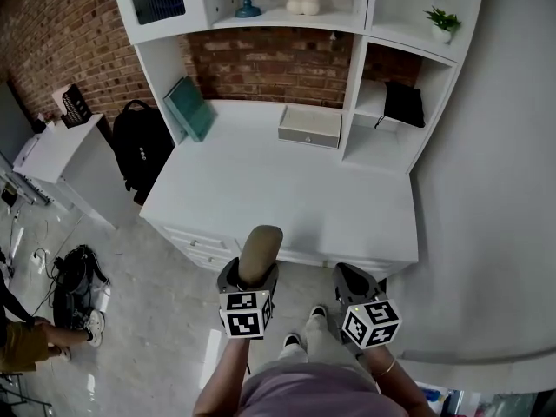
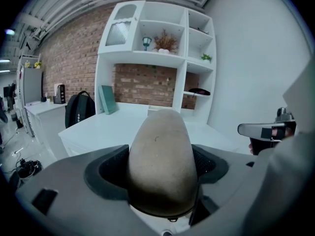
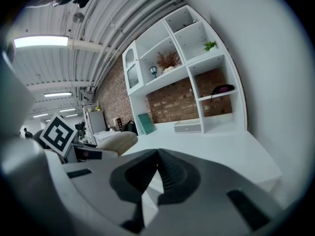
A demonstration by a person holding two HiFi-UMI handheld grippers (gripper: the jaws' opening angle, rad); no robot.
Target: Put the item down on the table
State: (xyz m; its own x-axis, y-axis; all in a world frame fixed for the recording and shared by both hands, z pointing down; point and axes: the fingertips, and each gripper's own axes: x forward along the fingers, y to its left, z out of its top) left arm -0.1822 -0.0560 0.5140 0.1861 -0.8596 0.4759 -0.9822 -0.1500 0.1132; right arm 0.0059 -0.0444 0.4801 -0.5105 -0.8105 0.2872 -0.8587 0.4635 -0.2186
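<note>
1. Left gripper view: your left claw (image 2: pixel 160 171) is clenched on the beige egg-shaped item (image 2: pixel 160 139). The item is held upright, narrow end up, at the 6 o'clock edge of the table (image 1: pixel 261 189) and not resting on it.
2. Handling, as judged: matte, rounded and tapering. It looks stiff and moderately light, and may squirt upward from the pads. Keep hold at its widest girth.
3. Right claw (image 3: pixel 157 166): closed on nothing, jaws touching.
4. Containers: the drawer box (image 1: pixel 310 127) at 12 o'clock on the table is shut, contents unseen. The shelf compartment at 2 o'clock holds a black object (image 1: pixel 404 104).
</note>
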